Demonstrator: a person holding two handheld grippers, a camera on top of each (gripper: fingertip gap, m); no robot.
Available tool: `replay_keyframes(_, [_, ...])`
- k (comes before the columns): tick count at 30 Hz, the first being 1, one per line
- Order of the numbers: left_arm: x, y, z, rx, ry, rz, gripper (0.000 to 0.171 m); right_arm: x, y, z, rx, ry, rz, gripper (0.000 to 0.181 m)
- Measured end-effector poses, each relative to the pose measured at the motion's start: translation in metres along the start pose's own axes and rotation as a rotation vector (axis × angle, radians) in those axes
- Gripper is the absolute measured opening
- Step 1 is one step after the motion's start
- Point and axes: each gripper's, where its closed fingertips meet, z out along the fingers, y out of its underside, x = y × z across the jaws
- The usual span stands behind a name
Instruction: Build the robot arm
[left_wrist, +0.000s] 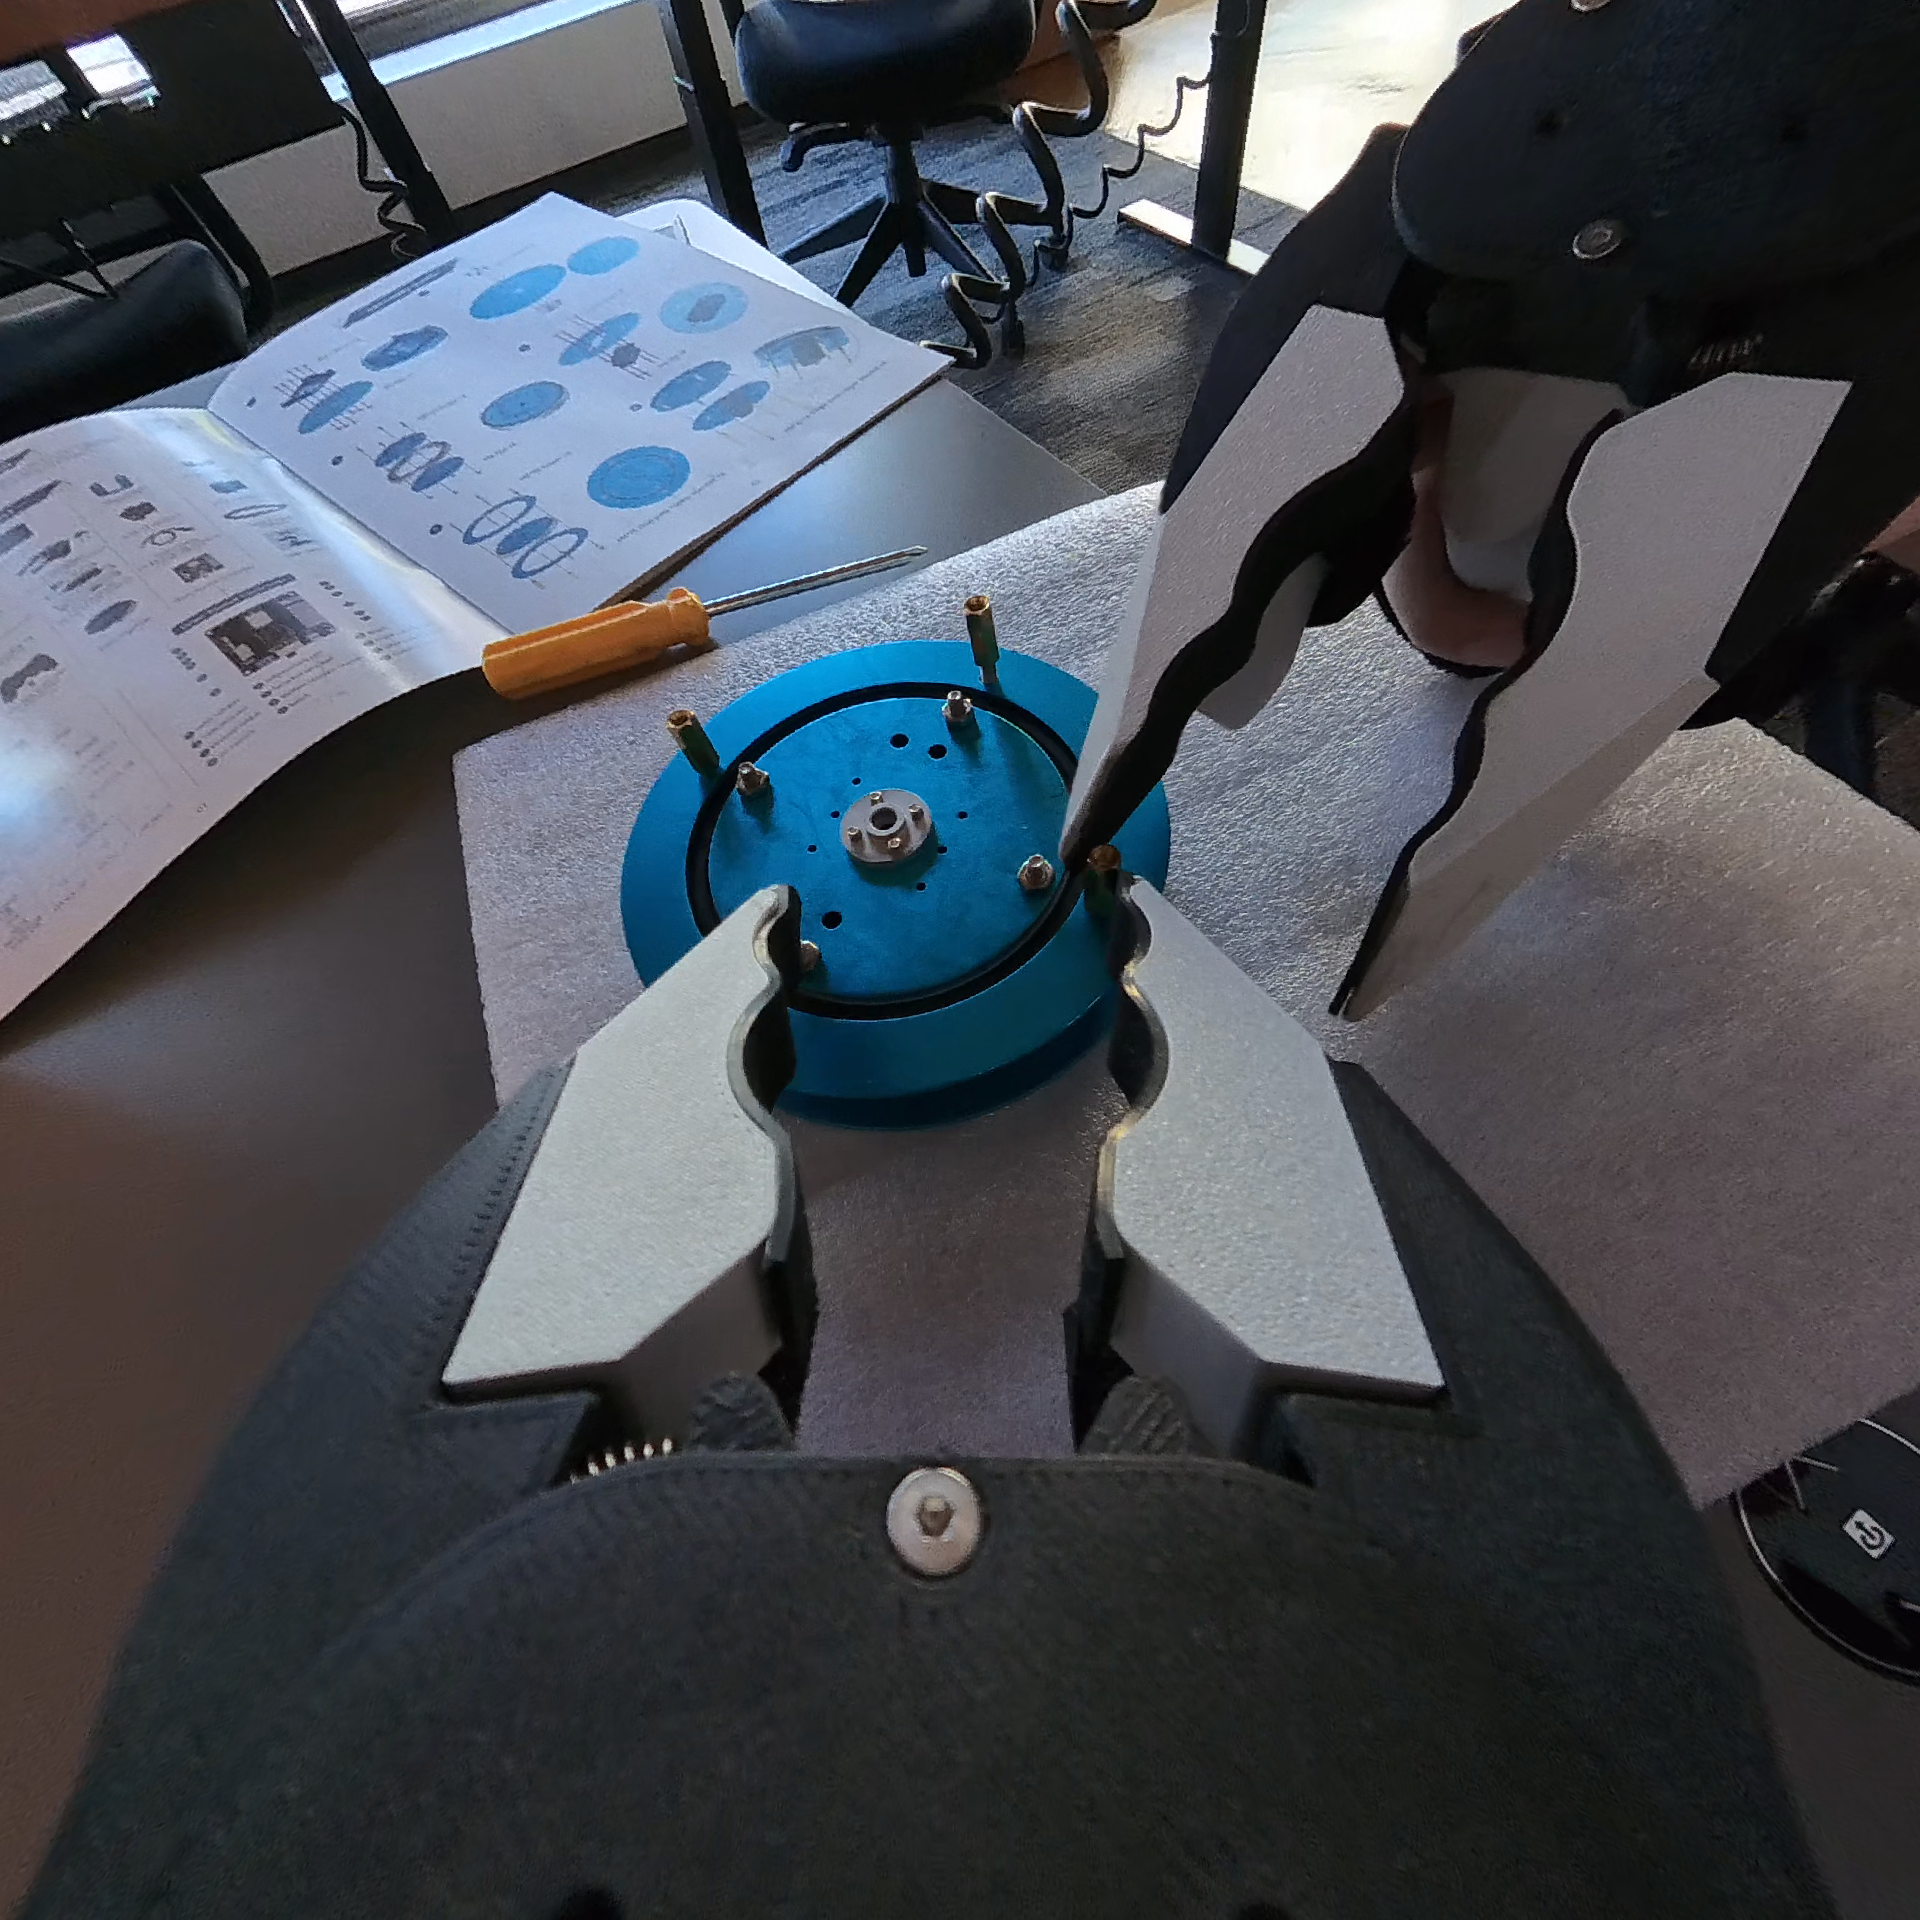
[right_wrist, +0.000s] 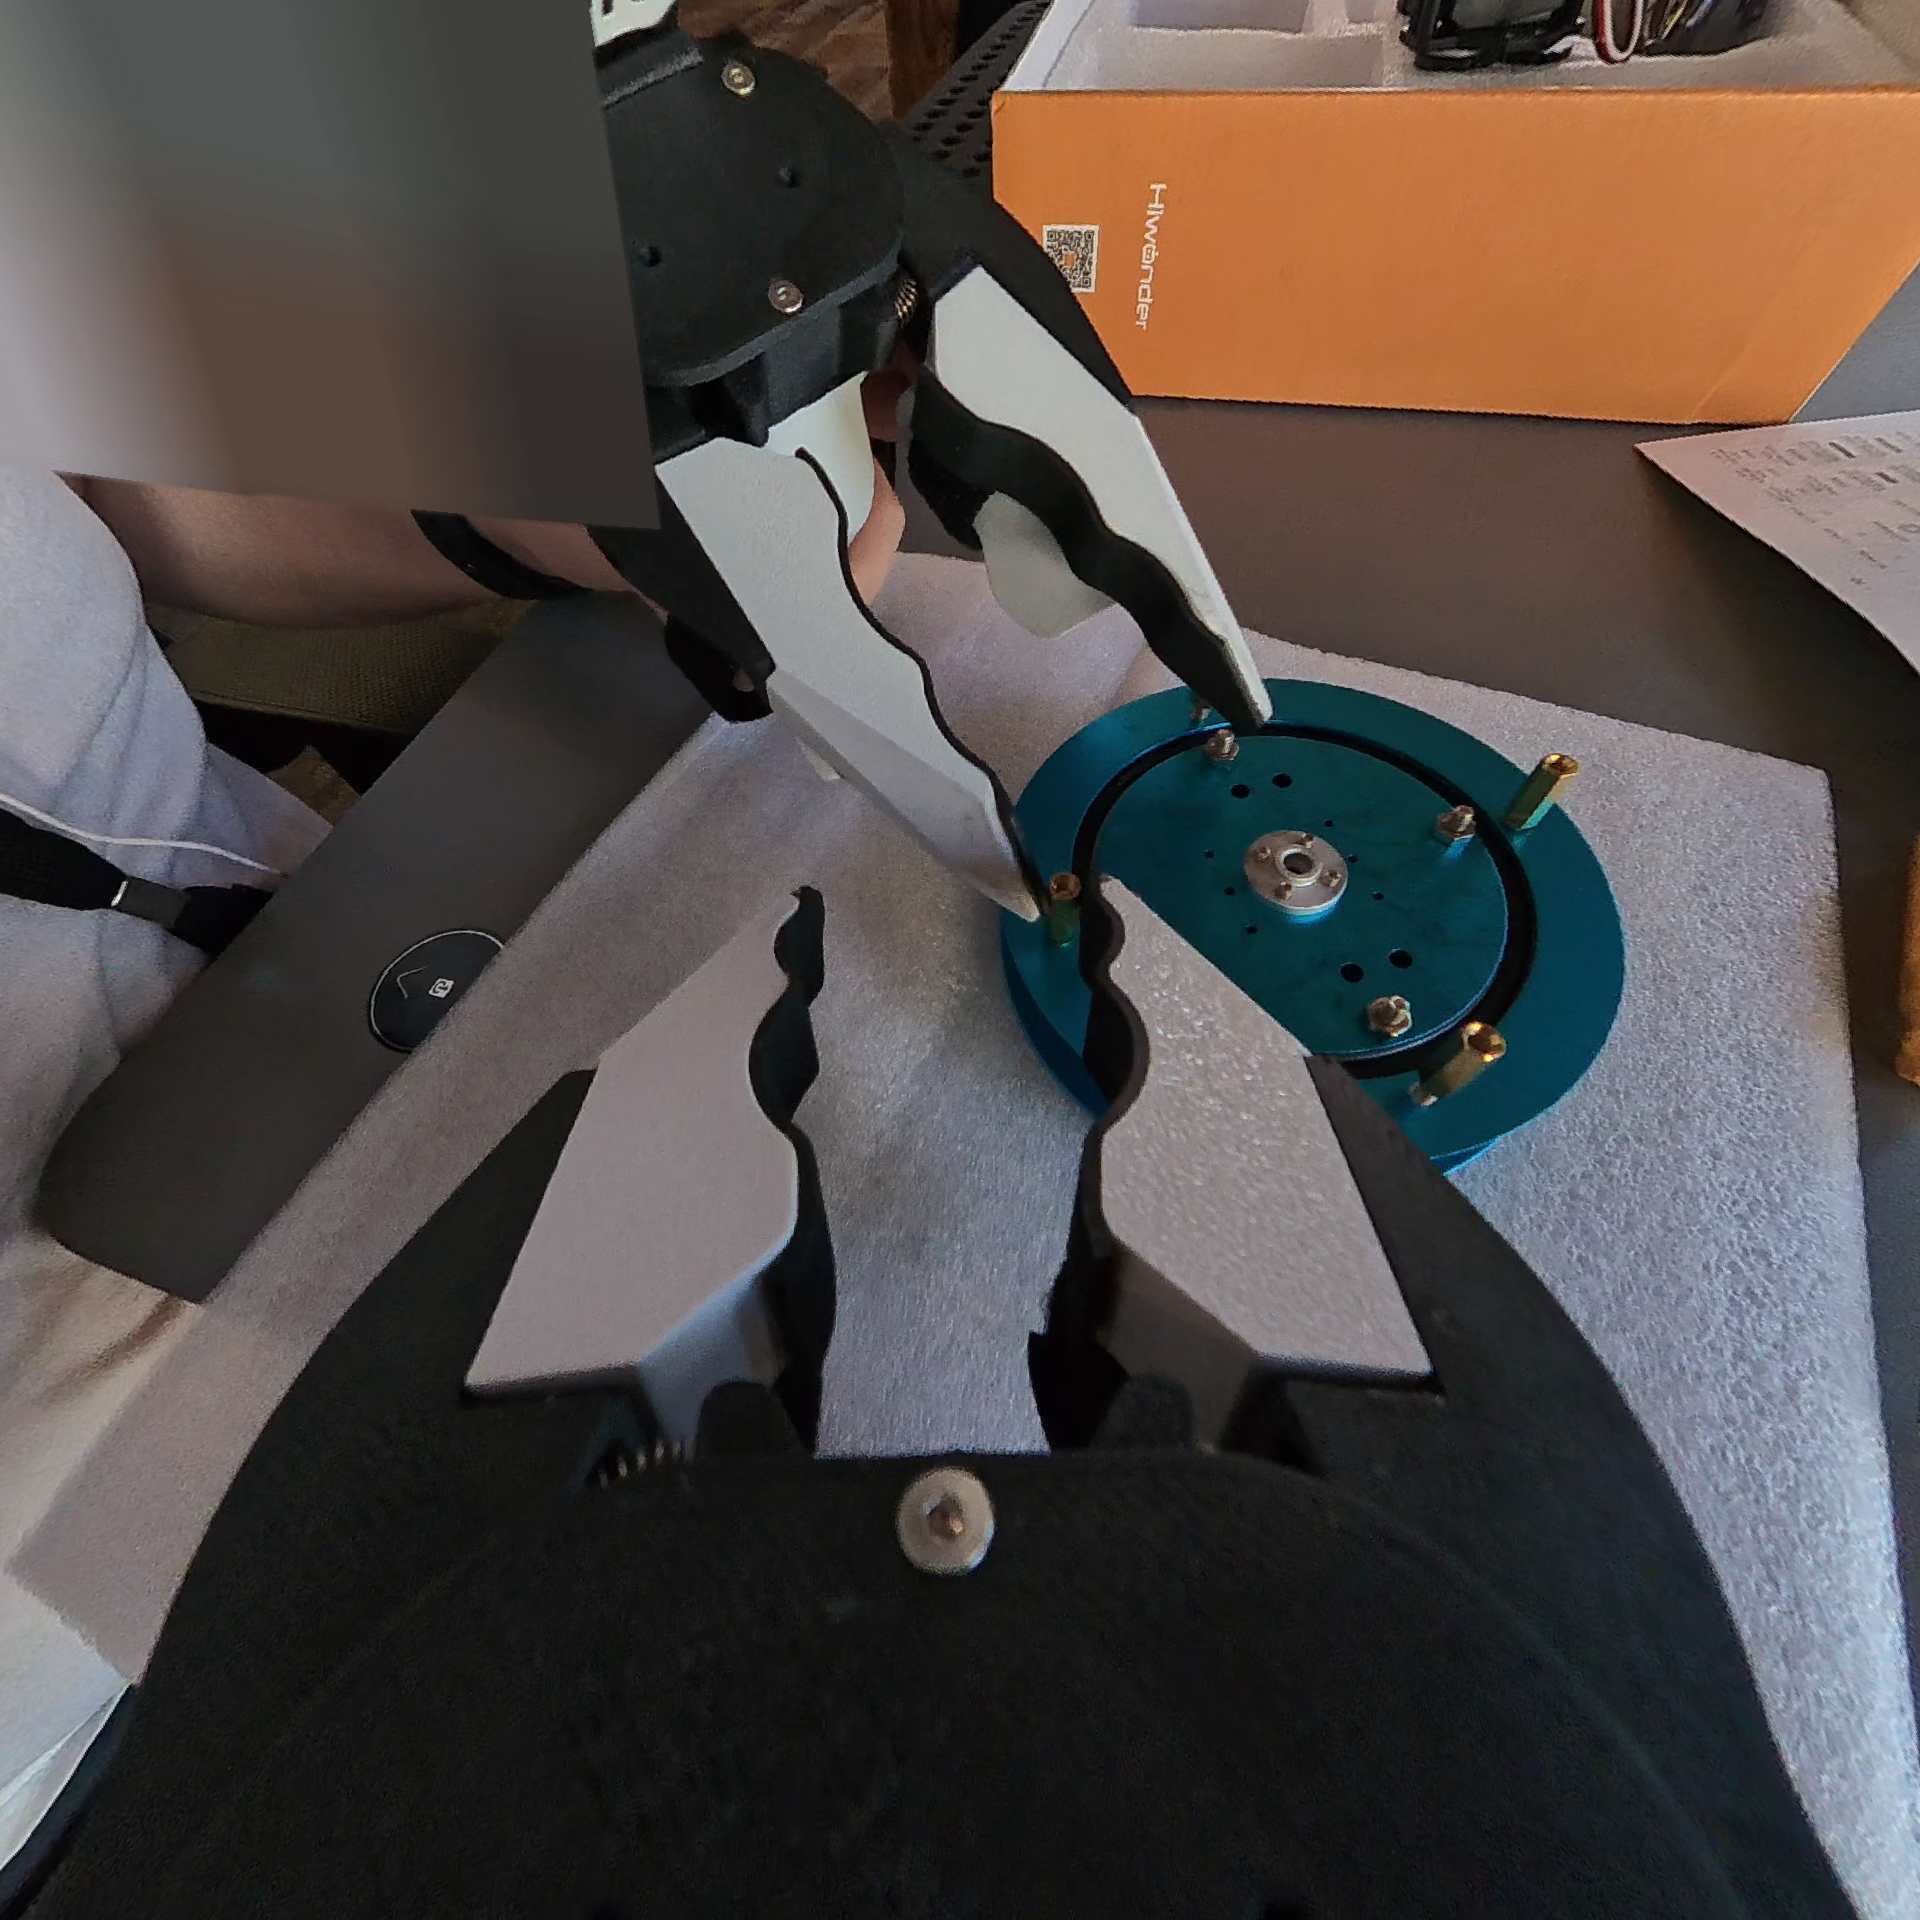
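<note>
I hold my left gripper (left_wrist: 954, 914) low over the near rim of the round blue anodised metal turntable base (left_wrist: 914, 1039), its jaws spread wide so they straddle the edge without pinching anything; one fingertip sits just beside a brass hex standoff (left_wrist: 1101, 868) at the rim. My right gripper (right_wrist: 951, 909) is also spread and empty, one finger reaching down to that same standoff, the other off the disc above the white foam sheet (right_wrist: 1610, 1299). The base lies flat on that sheet, which probably cushions it against the dark grey table (left_wrist: 260, 1143). A black ring (left_wrist: 727, 790) separates the inner plate from the outer rim, with a silver hub (left_wrist: 885, 823) at the centre. A yellow-handled screwdriver (left_wrist: 592, 655) and an open printed manual (left_wrist: 416, 436) lie beyond; an orange cardboard box (right_wrist: 1455, 239) stands behind.
</note>
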Motion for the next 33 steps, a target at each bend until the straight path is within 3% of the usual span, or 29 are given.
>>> replay_keyframes(5, [0.000,0.001,-0.001,-0.001,0.010,-0.008,0.056,0.000,0.002,-0.003,-0.006,0.019,-0.003,0.048])
replay_keyframes(7, [-0.004,0.003,-0.003,-0.004,-0.007,-0.020,0.040,-0.001,0.002,-0.005,-0.003,0.016,-0.002,0.042])
replay_keyframes(16, [0.010,0.005,-0.006,-0.005,0.067,-0.004,0.044,0.012,-0.003,-0.004,-0.019,0.043,-0.029,0.039])
replay_keyframes(22, [0.023,0.009,-0.002,-0.035,0.098,0.113,0.024,0.005,0.003,0.006,-0.071,0.000,-0.051,0.039])
replay_keyframes(33, [0.025,0.009,-0.001,-0.038,0.117,0.098,0.022,0.003,0.007,-0.003,-0.072,0.039,-0.021,0.041])
